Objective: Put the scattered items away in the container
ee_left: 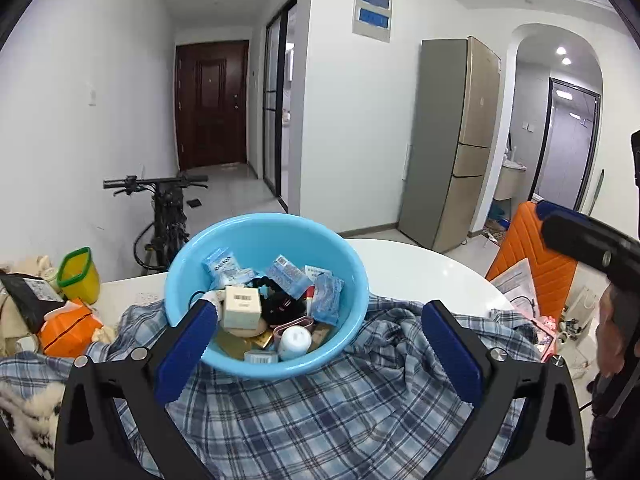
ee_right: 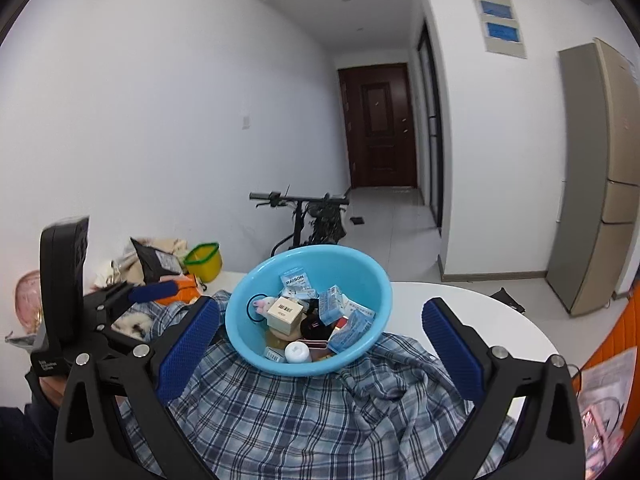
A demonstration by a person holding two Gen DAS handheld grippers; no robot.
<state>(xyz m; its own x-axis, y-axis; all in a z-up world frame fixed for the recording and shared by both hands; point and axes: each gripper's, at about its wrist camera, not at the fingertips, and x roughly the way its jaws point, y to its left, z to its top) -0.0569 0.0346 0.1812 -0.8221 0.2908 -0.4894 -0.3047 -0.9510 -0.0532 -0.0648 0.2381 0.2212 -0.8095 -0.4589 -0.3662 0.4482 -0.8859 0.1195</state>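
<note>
Blue plastic basin (ee_left: 267,240), heaped with small boxes (ee_left: 241,306) and packets (ee_left: 288,274), sits on a plaid shirt (ee_left: 320,412) covering the white table (ee_left: 420,264). Left gripper (ee_left: 318,350) and right gripper (ee_right: 320,350) both hang before it, fingers spread wide, holding nothing.

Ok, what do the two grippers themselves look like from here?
Both match. The left gripper and right gripper have black angular frames with silver round bolts, and their fingers carry blue textured pads. The black camera block sits on the left one.

white table (ee_left: 420,268), plaid shirt (ee_left: 320,408), yellow tub (ee_left: 78,276)
</note>
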